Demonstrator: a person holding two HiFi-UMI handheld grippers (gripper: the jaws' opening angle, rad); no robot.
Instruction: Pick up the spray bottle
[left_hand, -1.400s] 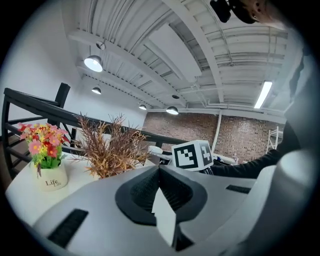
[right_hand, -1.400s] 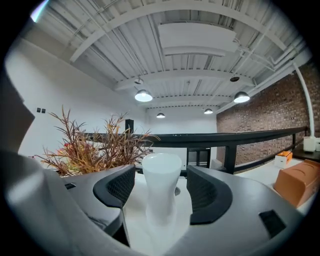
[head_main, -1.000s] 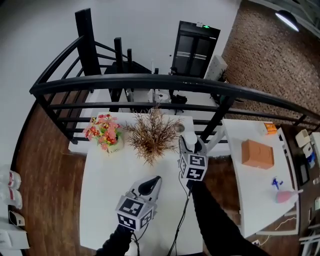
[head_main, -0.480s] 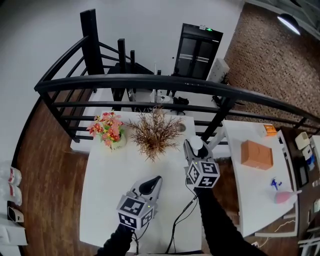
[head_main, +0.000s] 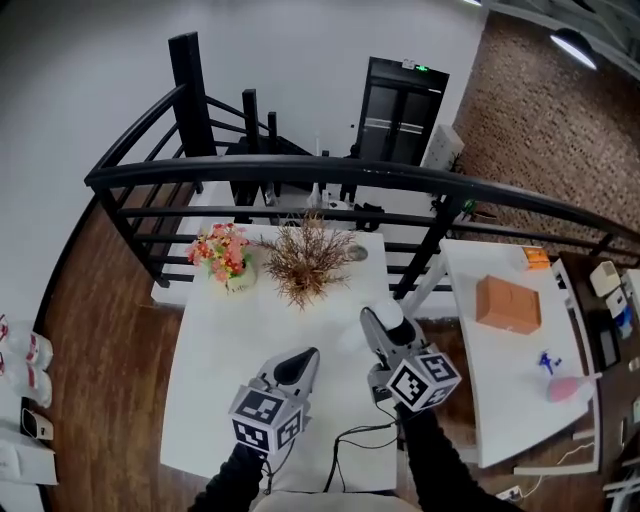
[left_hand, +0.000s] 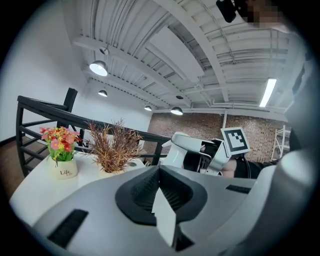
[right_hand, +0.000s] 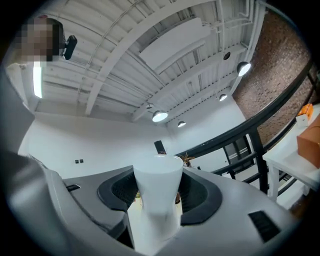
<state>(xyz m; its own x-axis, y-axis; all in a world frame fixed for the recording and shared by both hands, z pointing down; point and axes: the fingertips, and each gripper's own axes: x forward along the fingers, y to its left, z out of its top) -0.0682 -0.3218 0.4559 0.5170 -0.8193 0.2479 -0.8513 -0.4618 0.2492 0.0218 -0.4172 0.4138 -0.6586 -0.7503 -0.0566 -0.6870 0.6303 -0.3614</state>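
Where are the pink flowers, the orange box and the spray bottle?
pink flowers (head_main: 222, 250), head view, on the blooms.
orange box (head_main: 507, 305), head view, on its top face.
spray bottle (right_hand: 157, 200), right gripper view, on its white body.

Round ceiling lamps (left_hand: 98, 68) and a tube light (left_hand: 268, 92) are lighting the room brightly and evenly, leaving only faint shadows on the white counter (head_main: 220, 340). Every view is bowing at its edges; both gripper views are darkening at the corners, and the close spray bottle (right_hand: 157, 195) is blurring.
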